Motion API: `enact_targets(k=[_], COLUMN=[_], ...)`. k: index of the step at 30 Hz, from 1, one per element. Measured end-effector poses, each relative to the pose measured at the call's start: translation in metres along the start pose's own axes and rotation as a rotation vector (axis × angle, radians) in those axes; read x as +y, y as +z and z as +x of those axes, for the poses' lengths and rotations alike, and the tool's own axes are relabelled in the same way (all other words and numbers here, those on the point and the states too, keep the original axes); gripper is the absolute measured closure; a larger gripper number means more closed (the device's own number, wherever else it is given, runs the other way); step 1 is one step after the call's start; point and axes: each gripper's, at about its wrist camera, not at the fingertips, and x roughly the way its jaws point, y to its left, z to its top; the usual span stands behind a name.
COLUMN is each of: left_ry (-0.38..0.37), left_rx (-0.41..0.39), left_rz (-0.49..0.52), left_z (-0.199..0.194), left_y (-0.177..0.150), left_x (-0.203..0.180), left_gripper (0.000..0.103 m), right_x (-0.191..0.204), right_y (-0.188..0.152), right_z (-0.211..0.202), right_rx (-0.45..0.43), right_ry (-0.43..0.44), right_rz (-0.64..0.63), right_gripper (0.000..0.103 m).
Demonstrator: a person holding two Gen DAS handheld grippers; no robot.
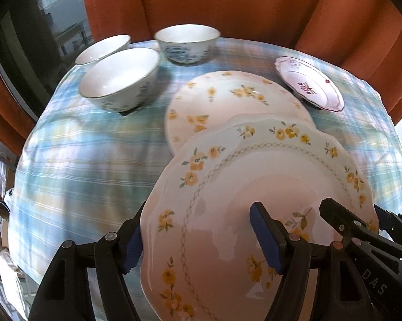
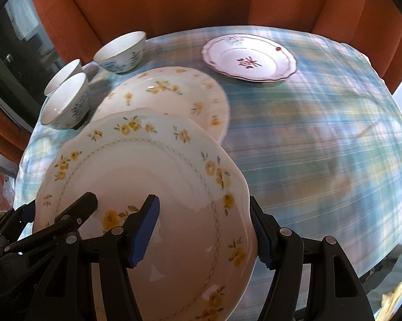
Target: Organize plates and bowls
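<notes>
At the far left of the table we see three bowls point(image 1: 120, 80) clustered together on the checked cloth point(image 1: 80, 160), the blue-patterned one point(image 1: 186, 44) standing furthest back. Our left gripper point(image 1: 201, 238) clamps the left rim of the scalloped plate with yellow flowers point(image 1: 268, 187), one pad under the edge and one on the plate's face. We hold that plate off the cloth, partly over a second yellow-flowered plate point(image 1: 227, 101) lying flat. Our right gripper point(image 2: 203, 231) grips the same raised plate on its right rim, pads pressing on both sides. Further right and back, a small plate with purple flowers point(image 2: 249, 58) sits apart from the others, before the orange curtain point(image 2: 174, 0).
</notes>
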Motion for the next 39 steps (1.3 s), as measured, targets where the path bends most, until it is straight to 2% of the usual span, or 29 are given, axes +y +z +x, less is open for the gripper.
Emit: enact_targets(k=[11, 16, 32, 39], left_ry=[-0.011, -0.040, -0.079, -0.084], left_rx=[-0.017, -0.038, 0.055, 0.087], left_rz=[-0.017, 0.005, 0.008, -0.049], left_z=[0.005, 0.006, 0.041, 0.053], left_y=[-0.010, -0.009, -0.011, -0.012], left_x=[-0.068, -0.096, -0.143, -0.142], left_gripper=[0.032, 0.029, 0.028, 0.028], right_x=[-0.074, -0.102, -0.159, -0.168], right_y=[0.004, 0.004, -0.002, 0.001], right_z=[0.006, 0.011, 0.028, 0.039], right_rx=[0.020, 0.041, 0.102, 0.108], right_ry=[0.003, -0.023, -0.066, -0.074], right_rz=[-0.002, 0.008, 0.037, 0.028], right_gripper=[0.034, 0.034, 0.034, 0.034])
